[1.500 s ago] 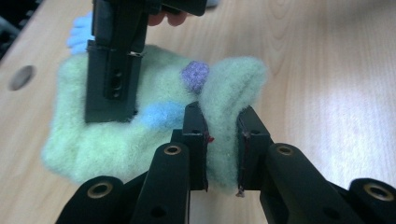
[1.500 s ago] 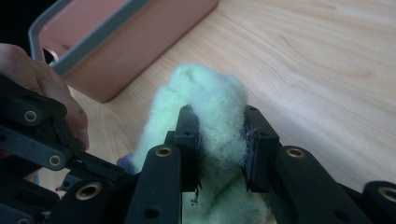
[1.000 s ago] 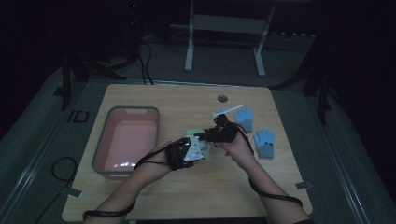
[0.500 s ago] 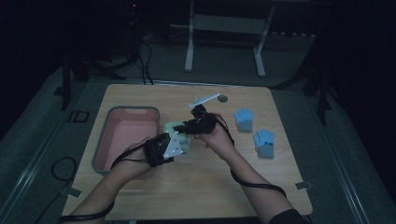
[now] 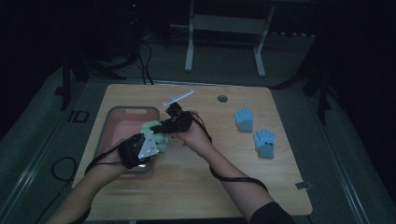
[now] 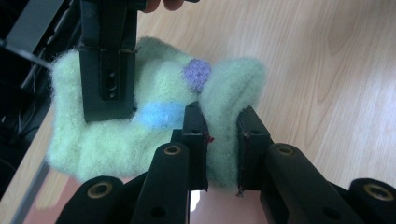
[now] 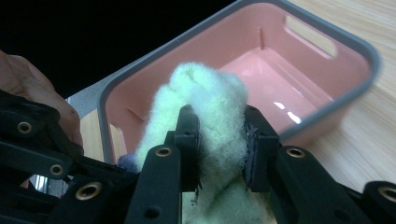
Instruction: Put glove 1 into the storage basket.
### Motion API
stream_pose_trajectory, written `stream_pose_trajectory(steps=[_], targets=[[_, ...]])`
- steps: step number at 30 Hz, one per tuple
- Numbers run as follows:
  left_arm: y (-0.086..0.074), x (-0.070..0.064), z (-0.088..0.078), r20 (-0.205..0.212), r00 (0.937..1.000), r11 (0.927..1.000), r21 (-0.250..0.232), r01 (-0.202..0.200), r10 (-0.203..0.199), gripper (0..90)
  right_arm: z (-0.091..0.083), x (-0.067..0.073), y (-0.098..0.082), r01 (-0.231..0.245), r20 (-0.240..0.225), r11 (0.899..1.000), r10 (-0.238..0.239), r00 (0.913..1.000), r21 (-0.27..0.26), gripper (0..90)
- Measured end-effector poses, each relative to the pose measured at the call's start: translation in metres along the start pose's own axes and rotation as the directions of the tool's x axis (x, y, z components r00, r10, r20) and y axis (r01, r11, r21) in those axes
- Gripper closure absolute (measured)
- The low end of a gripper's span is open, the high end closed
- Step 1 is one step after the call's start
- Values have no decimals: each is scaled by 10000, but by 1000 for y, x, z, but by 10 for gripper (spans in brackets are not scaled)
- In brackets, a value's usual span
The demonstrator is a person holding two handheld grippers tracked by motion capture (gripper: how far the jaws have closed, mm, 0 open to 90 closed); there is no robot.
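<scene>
Gripping a fuzzy pale-green knitted glove (image 6: 154,116) between them, both tools are clenched on its fabric. The left gripper (image 6: 220,140) pinches a thick fold of the glove between its black pads, near a small purple patch (image 6: 196,74) and a light-blue patch (image 6: 159,114) in the wool. The right gripper (image 7: 219,149) squeezes another bunched part of the same glove, which bulges above and below its pads. In the left gripper view, the other gripper's jaw comes down from the top left and bites the glove's far edge.

From above, the left gripper (image 5: 150,142) and the right gripper (image 5: 163,125) meet close together, with the glove (image 5: 156,133) held off the surface, just over the right-hand rim of a pink rectangular plastic bin with a grey rim (image 5: 122,122). In the right gripper view that bin (image 7: 299,70) lies directly behind the glove, its inside bare and glossy.

The bin sits on the left part of a light wooden table (image 5: 201,186). Well apart, to the right, lie two light-blue knitted gloves (image 5: 244,119) (image 5: 265,142), near each other. A thin white strip (image 5: 178,98) lies near the table's far edge.
</scene>
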State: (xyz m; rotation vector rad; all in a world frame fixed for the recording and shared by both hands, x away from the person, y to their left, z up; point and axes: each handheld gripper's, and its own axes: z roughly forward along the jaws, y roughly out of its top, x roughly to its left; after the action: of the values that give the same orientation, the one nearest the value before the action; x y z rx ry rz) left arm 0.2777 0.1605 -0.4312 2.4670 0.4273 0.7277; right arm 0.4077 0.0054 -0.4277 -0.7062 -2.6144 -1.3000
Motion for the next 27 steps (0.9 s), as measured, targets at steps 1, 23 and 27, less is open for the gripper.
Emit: stream_pose_trajectory(steps=[1,23,27], targets=[[-5,0,-2,-70,10000,10000,17,54,-54,782,9,4,4,72,-74,10000,-72,9999,24,714],[-74,8,15,615,9968,9949,896,460,-517,780,94,7,5,-128,-133,9924,145,9998,1223,714],[-75,12,22,874,9934,9929,990,658,-745,780,99,1,3,-320,111,9885,307,9995,1477,710]])
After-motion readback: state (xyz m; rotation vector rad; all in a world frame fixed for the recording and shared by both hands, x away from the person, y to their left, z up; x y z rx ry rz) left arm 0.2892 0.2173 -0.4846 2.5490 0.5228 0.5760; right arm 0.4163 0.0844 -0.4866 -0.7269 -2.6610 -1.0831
